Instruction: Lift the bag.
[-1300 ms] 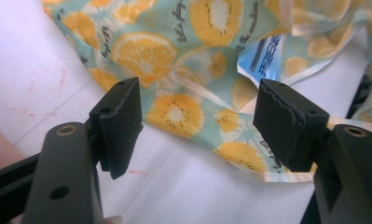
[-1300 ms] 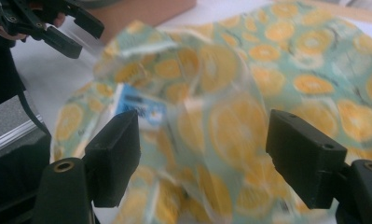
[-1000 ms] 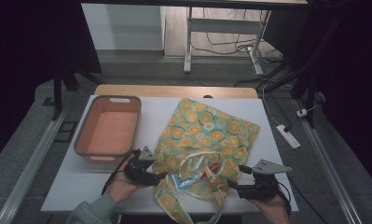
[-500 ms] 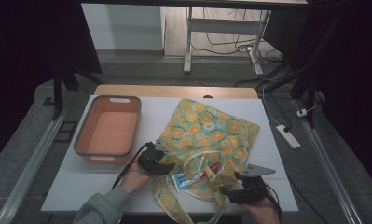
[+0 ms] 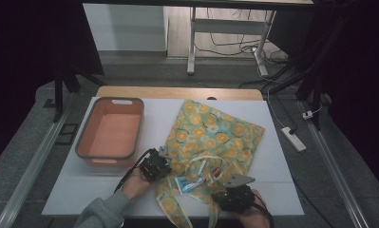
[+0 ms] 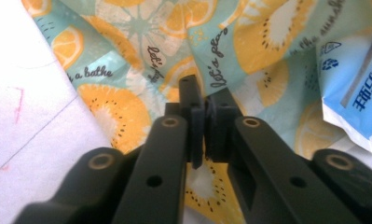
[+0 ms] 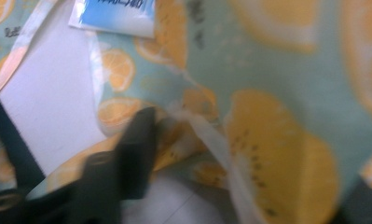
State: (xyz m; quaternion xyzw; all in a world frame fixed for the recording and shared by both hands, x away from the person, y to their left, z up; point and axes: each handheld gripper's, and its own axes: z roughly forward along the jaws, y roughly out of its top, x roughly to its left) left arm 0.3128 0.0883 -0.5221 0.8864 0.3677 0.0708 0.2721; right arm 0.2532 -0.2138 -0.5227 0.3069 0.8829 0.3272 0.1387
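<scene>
- Your bench (image 5: 272,156) carries an orange tub (image 5: 111,133) at its left and a lemon-print bag (image 5: 211,137) in the middle.
- Your left gripper (image 6: 200,123) is pinched tight on the bag's edge, just beside a blue packet (image 6: 356,93).
- Your right gripper (image 5: 233,195) sits at the bag's near edge; blur hides its jaws, so you cannot tell their state.

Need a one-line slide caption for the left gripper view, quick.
Left gripper pinching the citrus-print bag beside a blue packet on the white table.
</scene>
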